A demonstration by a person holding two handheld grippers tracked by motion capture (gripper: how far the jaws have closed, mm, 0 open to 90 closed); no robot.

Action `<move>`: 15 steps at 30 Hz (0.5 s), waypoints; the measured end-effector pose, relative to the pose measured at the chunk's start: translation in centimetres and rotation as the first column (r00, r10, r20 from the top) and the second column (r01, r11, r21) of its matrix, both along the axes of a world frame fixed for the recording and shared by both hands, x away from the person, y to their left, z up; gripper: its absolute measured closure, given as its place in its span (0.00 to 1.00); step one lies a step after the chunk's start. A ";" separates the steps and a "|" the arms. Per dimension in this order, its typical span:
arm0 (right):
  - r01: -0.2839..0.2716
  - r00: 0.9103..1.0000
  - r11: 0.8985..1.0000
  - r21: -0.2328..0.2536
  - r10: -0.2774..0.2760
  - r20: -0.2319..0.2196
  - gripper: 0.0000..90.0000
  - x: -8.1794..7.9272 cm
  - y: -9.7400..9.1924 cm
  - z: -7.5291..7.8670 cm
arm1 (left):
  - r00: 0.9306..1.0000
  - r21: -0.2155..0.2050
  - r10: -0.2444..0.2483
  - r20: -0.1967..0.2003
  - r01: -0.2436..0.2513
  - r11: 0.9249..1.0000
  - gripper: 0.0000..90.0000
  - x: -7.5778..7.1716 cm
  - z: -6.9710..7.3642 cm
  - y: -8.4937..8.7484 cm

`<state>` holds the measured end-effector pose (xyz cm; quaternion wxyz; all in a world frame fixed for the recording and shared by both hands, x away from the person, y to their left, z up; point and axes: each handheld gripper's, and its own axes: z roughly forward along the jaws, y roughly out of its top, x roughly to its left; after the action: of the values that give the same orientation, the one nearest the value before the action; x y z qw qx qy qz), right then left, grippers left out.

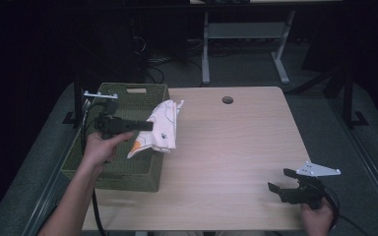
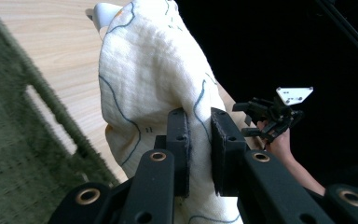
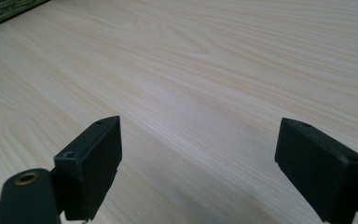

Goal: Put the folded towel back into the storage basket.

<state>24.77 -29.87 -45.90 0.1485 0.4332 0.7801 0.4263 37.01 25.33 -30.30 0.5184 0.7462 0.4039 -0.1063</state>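
1. Left tongs [image 1: 150, 126]: jaws nearly closed, clamped on a fold of the white printed cloth [image 1: 160, 129]. The left gripper view confirms it, with fabric pinched between the two pads [image 2: 182, 140].
2. The cloth hangs lifted from the left tongs and drapes down past the jaws. It has blue line markings and an orange patch near its lower edge.
3. Green woven basket [image 1: 123, 172]: directly under and behind the left tongs. The cloth hangs over the basket's right rim, at the edge where the basket meets the bare tabletop [image 1: 236, 142].
4. Right tongs [image 1: 281, 180]: jaws wide apart with nothing between them, only wood grain showing in the gap. They sit low over the tabletop's near right corner, well away from the cloth.
5. A person's hand [image 1: 101, 147] grips the left tongs' handle, and a cable trails down from it.
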 end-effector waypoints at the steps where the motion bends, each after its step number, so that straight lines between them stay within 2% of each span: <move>1: 0.003 1.000 1.000 0.003 -0.003 -0.001 0.16 0.0 0.0 0.0 | 1.000 0.002 0.005 0.001 -0.005 1.000 0.89 0.0 0.0 0.3; 11: 0.011 1.000 1.000 0.003 -0.011 0.002 0.16 0.0 0.0 0.0 | 0.999 0.017 0.049 -0.001 -0.049 0.999 0.89 0.0 -0.1 3.1; 15: 0.013 1.000 1.000 0.004 -0.013 -0.001 0.16 0.1 -0.1 0.0 | 0.997 0.025 0.081 -0.012 -0.081 0.996 0.89 0.2 -0.4 4.0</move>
<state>24.85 -29.99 -45.90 0.1501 0.4389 0.7765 0.4265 37.20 29.38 -30.75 0.5104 0.7348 0.4385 -0.0850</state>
